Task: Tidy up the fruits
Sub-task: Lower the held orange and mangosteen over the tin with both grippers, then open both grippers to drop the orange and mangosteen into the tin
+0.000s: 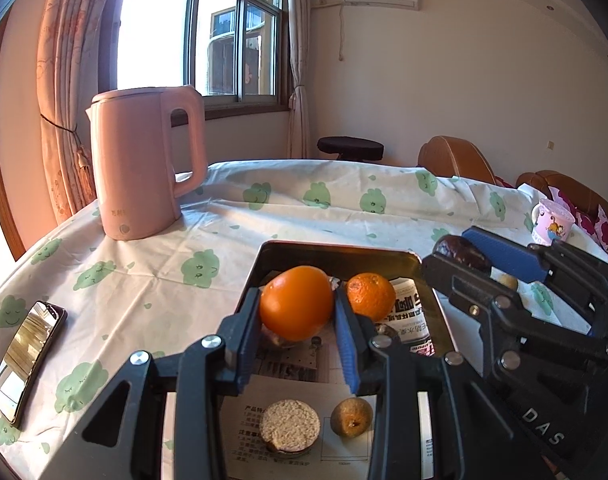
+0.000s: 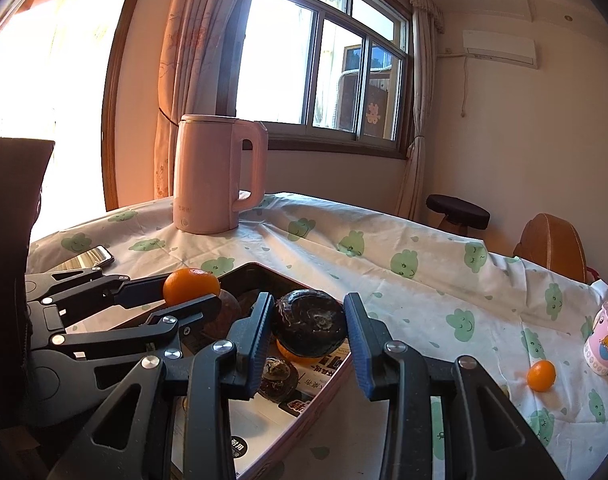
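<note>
Left gripper (image 1: 297,320) clamps an orange (image 1: 295,303), right gripper (image 2: 308,330) clamps a dark fruit (image 2: 310,326), both poised directly above the tray (image 1: 336,252).

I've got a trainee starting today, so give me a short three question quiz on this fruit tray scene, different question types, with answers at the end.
1. True or false: the left gripper is shut on an orange.
2. What does the right gripper hold? A) a dark wrinkled fruit B) a banana C) a mug
3. Fill in: a small orange fruit lies on the tablecloth beside the pink ____.

Key
1. True.
2. A, the dark wrinkled fruit, held over the tray.
3. Mug.
</note>
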